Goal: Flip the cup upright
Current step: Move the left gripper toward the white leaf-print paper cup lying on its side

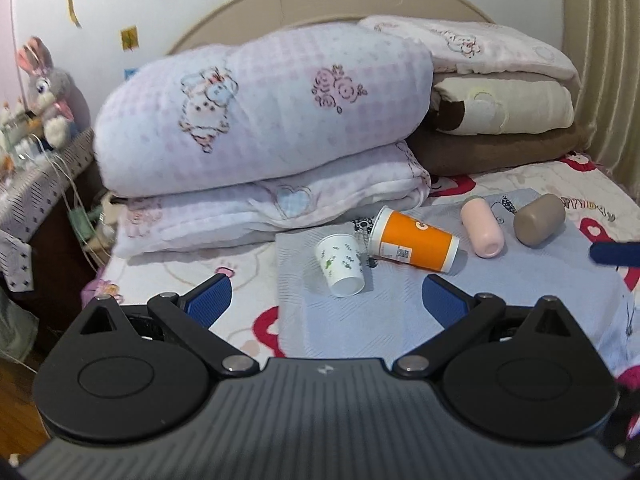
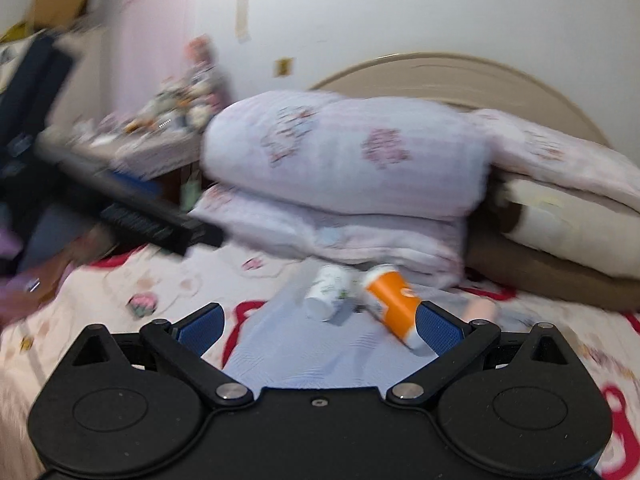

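Left gripper [image 1: 326, 298] is holding level with its jaws standing wide apart, blue pads [image 1: 210, 300] facing inward, nothing between them. Right gripper [image 2: 318, 326] is likewise standing spread wide, gripping nothing; its view is showing motion blur. A blue fingertip of the right gripper is showing at the right edge of the left wrist view.

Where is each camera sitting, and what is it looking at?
Left wrist: rides on the left tongs, facing the bed's headboard; sees four cups lying on a grey mat; its own open blue fingers show, plus a tip of the right tongs.
Right wrist: rides on the right tongs, blurred, facing the same way; open fingers show.
Both share the white cup, orange cup and quilts.
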Action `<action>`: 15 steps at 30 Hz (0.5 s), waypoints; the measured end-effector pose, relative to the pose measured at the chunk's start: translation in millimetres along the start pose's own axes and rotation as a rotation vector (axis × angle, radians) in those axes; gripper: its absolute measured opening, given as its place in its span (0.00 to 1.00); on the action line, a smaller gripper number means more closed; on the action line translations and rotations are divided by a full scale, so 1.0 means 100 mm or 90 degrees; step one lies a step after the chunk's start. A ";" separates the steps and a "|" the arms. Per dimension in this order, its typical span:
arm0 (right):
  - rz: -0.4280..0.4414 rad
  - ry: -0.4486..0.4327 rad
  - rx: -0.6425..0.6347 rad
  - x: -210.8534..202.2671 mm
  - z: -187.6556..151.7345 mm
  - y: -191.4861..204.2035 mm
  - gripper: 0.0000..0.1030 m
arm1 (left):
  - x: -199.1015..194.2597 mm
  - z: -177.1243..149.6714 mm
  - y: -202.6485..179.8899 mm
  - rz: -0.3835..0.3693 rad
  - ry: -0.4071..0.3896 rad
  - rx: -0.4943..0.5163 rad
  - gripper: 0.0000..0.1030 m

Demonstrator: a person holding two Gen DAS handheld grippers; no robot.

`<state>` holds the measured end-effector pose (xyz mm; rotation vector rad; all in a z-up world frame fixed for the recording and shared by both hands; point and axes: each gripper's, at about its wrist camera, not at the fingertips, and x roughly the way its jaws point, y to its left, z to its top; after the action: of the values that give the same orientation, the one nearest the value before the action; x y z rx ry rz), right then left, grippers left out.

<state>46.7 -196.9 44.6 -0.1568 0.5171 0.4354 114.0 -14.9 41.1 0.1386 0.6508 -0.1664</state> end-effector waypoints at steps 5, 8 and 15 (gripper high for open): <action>0.039 -0.009 -0.061 0.38 0.03 -0.03 1.00 | 0.44 0.12 0.02 -0.029 0.014 -0.012 1.00; 0.054 -0.022 -0.026 0.66 0.00 -0.10 1.00 | 0.72 0.11 0.01 -0.045 0.013 -0.017 0.99; 0.073 0.044 0.101 1.61 -0.24 -0.33 0.99 | 1.49 -0.10 0.28 -0.113 0.028 -0.112 0.96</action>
<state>176.5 -174.5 -56.5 0.0107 0.6288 0.4996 230.4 -2.4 -56.3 -0.0855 0.7184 -0.2763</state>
